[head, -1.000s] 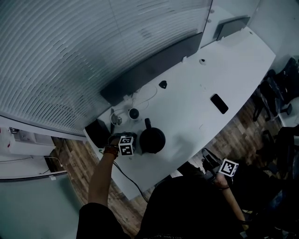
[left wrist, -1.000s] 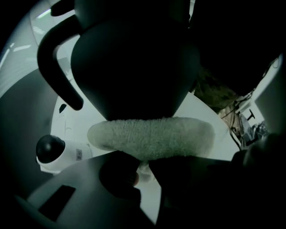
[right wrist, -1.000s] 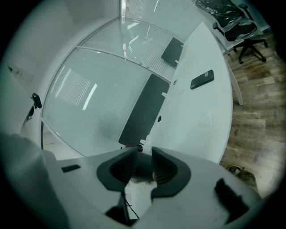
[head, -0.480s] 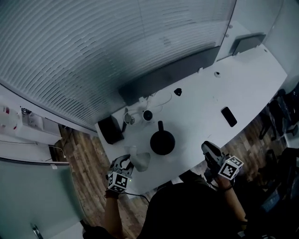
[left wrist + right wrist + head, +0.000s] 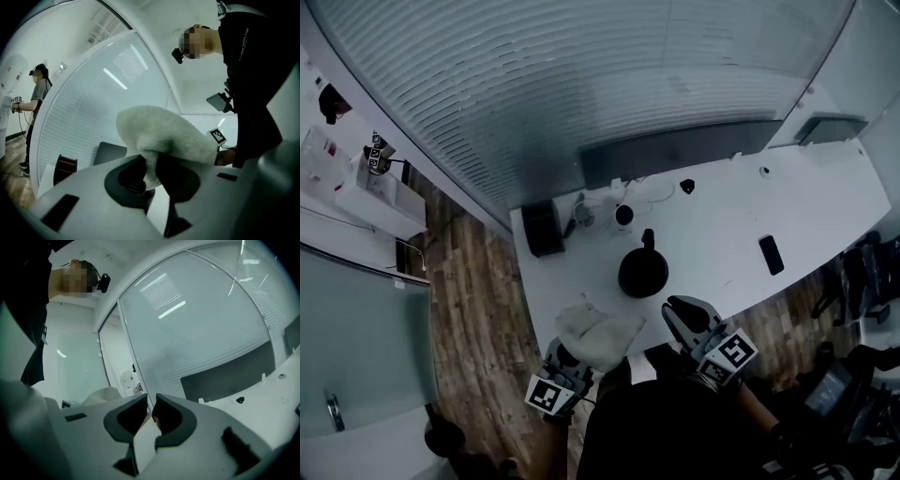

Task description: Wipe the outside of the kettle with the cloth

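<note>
The black kettle (image 5: 642, 272) stands on the white table (image 5: 722, 225), its handle pointing away from me. My left gripper (image 5: 572, 356) is shut on a fluffy white cloth (image 5: 598, 336), raised at the table's near edge, left of and nearer to me than the kettle. In the left gripper view the cloth (image 5: 164, 133) bulges over the left gripper (image 5: 149, 171), pinched between the pads. My right gripper (image 5: 678, 309) hovers just short of the kettle at the near edge. In the right gripper view the right gripper (image 5: 150, 416) has its jaws together with nothing between them.
A dark phone (image 5: 772, 254) lies on the table to the right. A black box (image 5: 544, 228), a small round device (image 5: 623, 215) and white cables sit behind the kettle. A dark panel (image 5: 675, 150) lines the far edge. Chairs (image 5: 862, 272) stand at right. Another person (image 5: 37, 93) stands far off.
My left gripper took the cloth from beside the kettle and carried it up and back toward my body. My right gripper rose from below the table edge to near the kettle.
</note>
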Demonstrator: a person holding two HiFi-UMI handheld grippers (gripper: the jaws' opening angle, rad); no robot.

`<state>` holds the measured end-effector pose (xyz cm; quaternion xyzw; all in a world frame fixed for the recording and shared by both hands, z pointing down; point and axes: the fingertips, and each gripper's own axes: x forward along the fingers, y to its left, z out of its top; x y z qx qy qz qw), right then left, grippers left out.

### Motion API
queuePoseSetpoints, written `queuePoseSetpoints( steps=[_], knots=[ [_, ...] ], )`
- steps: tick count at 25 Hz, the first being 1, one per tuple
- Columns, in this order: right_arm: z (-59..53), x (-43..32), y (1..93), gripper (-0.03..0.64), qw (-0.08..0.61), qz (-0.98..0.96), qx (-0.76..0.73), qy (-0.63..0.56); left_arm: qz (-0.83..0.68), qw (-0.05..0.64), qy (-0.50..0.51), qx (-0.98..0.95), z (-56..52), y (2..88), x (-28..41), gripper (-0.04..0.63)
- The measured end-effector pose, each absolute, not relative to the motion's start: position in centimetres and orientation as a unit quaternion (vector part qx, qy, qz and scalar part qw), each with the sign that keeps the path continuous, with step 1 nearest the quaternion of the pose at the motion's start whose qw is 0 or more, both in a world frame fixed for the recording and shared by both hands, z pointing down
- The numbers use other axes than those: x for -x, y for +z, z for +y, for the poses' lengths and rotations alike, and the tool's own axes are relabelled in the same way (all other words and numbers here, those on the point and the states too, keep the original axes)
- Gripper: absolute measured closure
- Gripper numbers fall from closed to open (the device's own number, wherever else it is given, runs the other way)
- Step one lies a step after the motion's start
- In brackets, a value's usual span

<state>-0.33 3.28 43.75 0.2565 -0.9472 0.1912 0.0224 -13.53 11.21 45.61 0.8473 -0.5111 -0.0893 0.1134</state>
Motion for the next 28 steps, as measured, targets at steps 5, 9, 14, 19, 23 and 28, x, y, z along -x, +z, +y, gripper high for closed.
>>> queuePoseSetpoints(
  steps=[5,9,14,19,23,28],
  knots=[
    [5.1,-0.1,44.9,0.616,0.034,-0.948,-0.262,0.180,-0.509,0.112,-0.067,-0.851,13.6,46.2,12.8,0.518],
    [5.8,-1.8,44.5,0.617,0.038,-0.956,-0.250,0.152,-0.529,0.078,-0.040,-0.844,14.9,45.0,11.2,0.518],
    [6.9,-5.2,43.4,0.617,0.030,-0.972,-0.200,0.120,-0.562,0.063,-0.021,-0.824,15.2,44.2,6.1,0.518],
    [7.2,-10.3,43.8,0.617,0.019,-0.980,-0.158,0.119,-0.620,0.076,-0.034,-0.780,15.8,45.0,-0.4,0.518],
    [7.6,-13.4,44.9,0.617,0.031,-0.982,-0.137,0.124,-0.649,0.091,-0.046,-0.753,17.9,45.5,-4.5,0.518],
    [10.3,-15.1,44.7,0.617,0.033,-0.984,-0.118,0.129,-0.659,0.095,-0.034,-0.746,21.4,45.5,-7.3,0.518]
  ],
)
